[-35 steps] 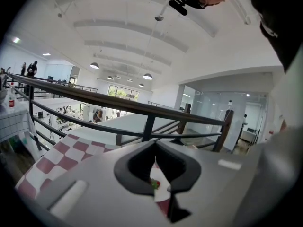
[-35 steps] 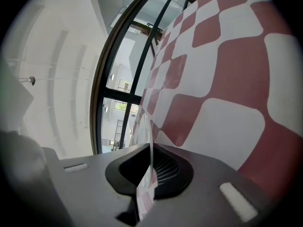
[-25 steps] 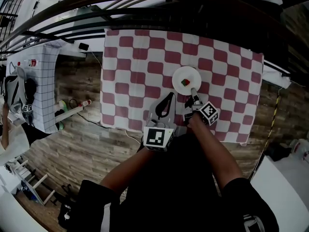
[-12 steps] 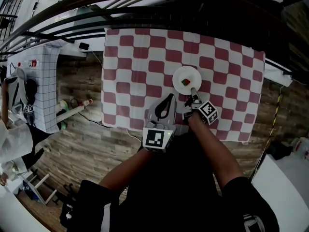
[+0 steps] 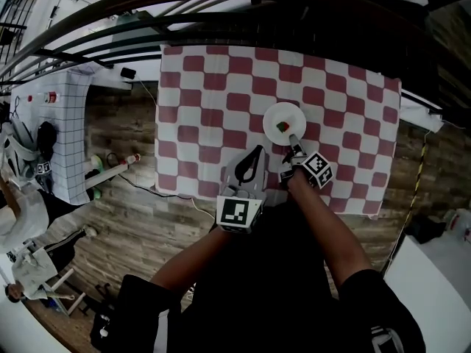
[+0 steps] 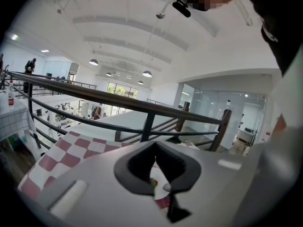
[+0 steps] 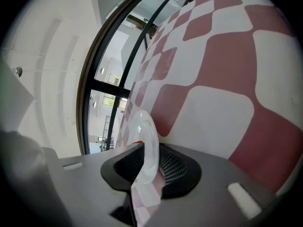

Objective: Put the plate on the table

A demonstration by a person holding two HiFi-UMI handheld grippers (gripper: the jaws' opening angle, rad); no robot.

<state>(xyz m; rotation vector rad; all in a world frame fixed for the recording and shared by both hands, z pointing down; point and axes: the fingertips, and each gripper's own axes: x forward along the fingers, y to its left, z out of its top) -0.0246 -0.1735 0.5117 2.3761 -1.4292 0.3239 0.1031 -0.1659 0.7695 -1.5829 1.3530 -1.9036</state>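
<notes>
A white plate [image 5: 285,120] lies flat on the red-and-white checked tablecloth [image 5: 213,94], with a small red and green thing [image 5: 282,126] on it. My right gripper [image 5: 295,140] is at the plate's near rim. In the right gripper view the plate's rim [image 7: 144,141] stands between the jaws of the right gripper [image 7: 149,167]. They have just been opening, and a gap shows beside the rim. My left gripper [image 5: 258,147] hovers to the left of the plate near the table's front edge, tips together and holding nothing. In the left gripper view, a bit of the plate [image 6: 161,188] shows past the left gripper [image 6: 155,167].
A dark railing [image 5: 221,6] runs along the table's far side. A side table with a grid cloth [image 5: 66,116] stands to the left over a wooden floor [image 5: 125,219]. A person [image 5: 22,219] is at the far left edge.
The plate and both grippers stay where they were. The person at the left edge has shifted about.
</notes>
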